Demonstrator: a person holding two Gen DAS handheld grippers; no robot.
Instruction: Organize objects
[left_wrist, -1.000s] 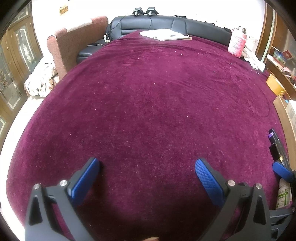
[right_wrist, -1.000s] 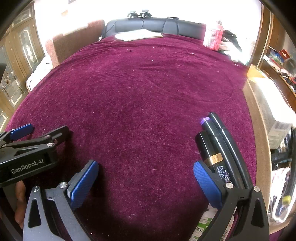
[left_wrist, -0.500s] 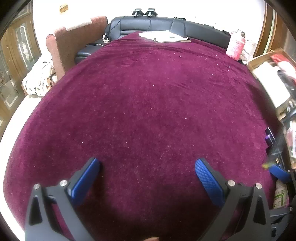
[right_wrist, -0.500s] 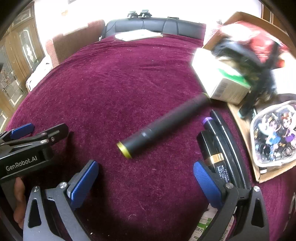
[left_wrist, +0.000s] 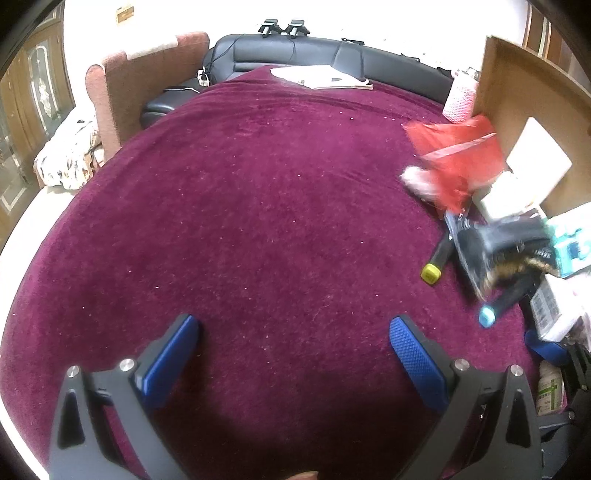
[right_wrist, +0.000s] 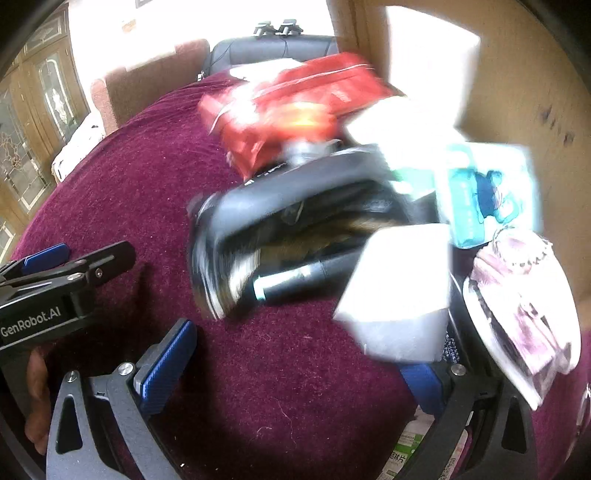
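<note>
A cardboard box (right_wrist: 517, 74) is tipped on its side at the right, and its contents are spilling onto the maroon cloth (left_wrist: 258, 221). In the blurred pile I see a red pouch (right_wrist: 295, 103), a black pouch (right_wrist: 295, 199), a white box (right_wrist: 399, 288), a teal box (right_wrist: 487, 192) and a clear bag of pink items (right_wrist: 524, 302). My right gripper (right_wrist: 295, 354) is open just below the pile, its right finger partly hidden by the white box. My left gripper (left_wrist: 293, 332) is open over bare cloth, left of the red pouch (left_wrist: 458, 158) and a yellow-capped tube (left_wrist: 432, 273).
A blue-capped pen (left_wrist: 487, 317) lies near one of my right gripper's fingers (left_wrist: 546, 349). A green-labelled bottle (right_wrist: 406, 450) sits under the right gripper. A black sofa (left_wrist: 314, 51) and papers (left_wrist: 321, 77) are at the far edge, with an armchair (left_wrist: 147, 81) on the left.
The cardboard box has swung in from the right and tipped over, dumping pouches, boxes and tubes onto the cloth in front of the right gripper. Both grippers have stayed open and in place.
</note>
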